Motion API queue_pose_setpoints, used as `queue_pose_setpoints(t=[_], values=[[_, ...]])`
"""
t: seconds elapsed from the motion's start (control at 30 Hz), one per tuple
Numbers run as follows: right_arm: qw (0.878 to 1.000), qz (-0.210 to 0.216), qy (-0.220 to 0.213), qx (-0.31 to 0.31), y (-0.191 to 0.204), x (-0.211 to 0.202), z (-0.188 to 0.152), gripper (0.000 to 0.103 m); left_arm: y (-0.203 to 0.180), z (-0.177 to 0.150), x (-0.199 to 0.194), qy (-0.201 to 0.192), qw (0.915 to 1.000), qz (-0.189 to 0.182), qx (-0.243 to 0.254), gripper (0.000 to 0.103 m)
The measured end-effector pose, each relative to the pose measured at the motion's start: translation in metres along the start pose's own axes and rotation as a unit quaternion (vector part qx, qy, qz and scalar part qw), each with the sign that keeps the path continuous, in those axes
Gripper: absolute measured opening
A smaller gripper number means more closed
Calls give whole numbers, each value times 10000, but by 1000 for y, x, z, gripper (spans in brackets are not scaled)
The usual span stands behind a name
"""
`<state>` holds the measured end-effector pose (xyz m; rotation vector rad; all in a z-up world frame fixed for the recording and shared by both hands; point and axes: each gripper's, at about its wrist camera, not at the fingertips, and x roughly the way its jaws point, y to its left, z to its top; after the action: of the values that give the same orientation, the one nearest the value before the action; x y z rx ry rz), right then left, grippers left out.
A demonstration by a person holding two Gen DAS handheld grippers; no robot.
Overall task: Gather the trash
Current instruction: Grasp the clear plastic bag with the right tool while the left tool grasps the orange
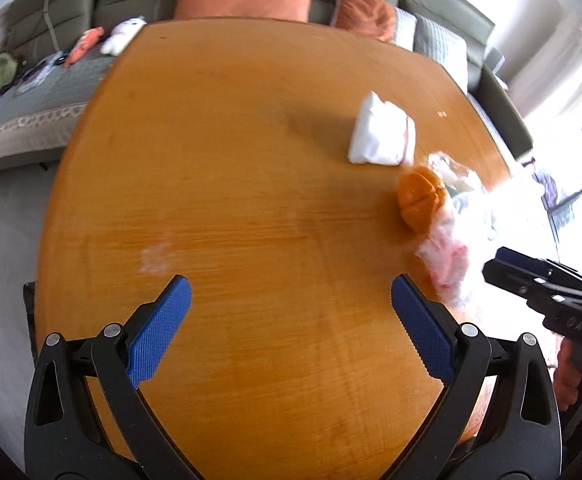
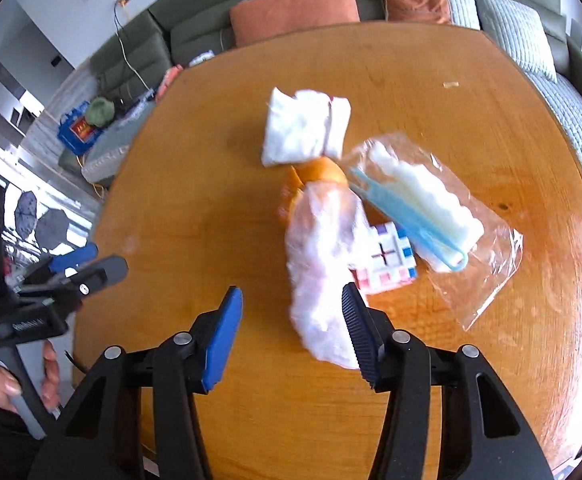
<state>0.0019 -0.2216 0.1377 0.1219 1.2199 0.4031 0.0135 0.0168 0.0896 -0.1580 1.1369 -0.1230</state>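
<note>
Both grippers open over table [image 1: 251,160] (pink-white wrapper [image 2: 323,280] beside R finger)

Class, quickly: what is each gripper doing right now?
Left gripper: open, nothing between its jaws.
Right gripper: open, holding nothing.

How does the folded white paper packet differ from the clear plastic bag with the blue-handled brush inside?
The folded white paper packet is opaque and compact; the clear plastic bag is see-through and spread flat, showing its blue-handled brush. The packet lies farther from the grippers; the bag sits nearer, towards the right. Both rest on the round wooden table, beside the orange fruit.
</note>
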Motion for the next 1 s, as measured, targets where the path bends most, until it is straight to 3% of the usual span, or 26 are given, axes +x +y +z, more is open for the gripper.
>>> queue_pose_setpoints(t=[0.23, 0.3, 0.37, 0.43, 0.7, 1.0], values=[[9992, -111, 317, -238, -4, 24, -3, 54, -28, 19, 14, 126, 9998, 6, 167, 97], [9987, -179, 371, -297, -6, 30, -2, 49, -34, 25, 18, 134, 9997, 22, 202, 97], [9985, -191, 459, -247, -10, 36, -2, 36, -42, 31, 23, 144, 9995, 70, 270, 97], [9989, -47, 423, -201, -14, 30, -2, 32, -48, 36, 27, 162, 9993, 95, 332, 97], [9988, 267, 348, -204, -27, -8, -17, 31, -86, 60, 55, 271, 9970, 27, 719, 97], [9986, 318, 421, 101, -42, -15, -30, 32, -129, 74, 109, 643, 9910, -22, 1177, 97]])
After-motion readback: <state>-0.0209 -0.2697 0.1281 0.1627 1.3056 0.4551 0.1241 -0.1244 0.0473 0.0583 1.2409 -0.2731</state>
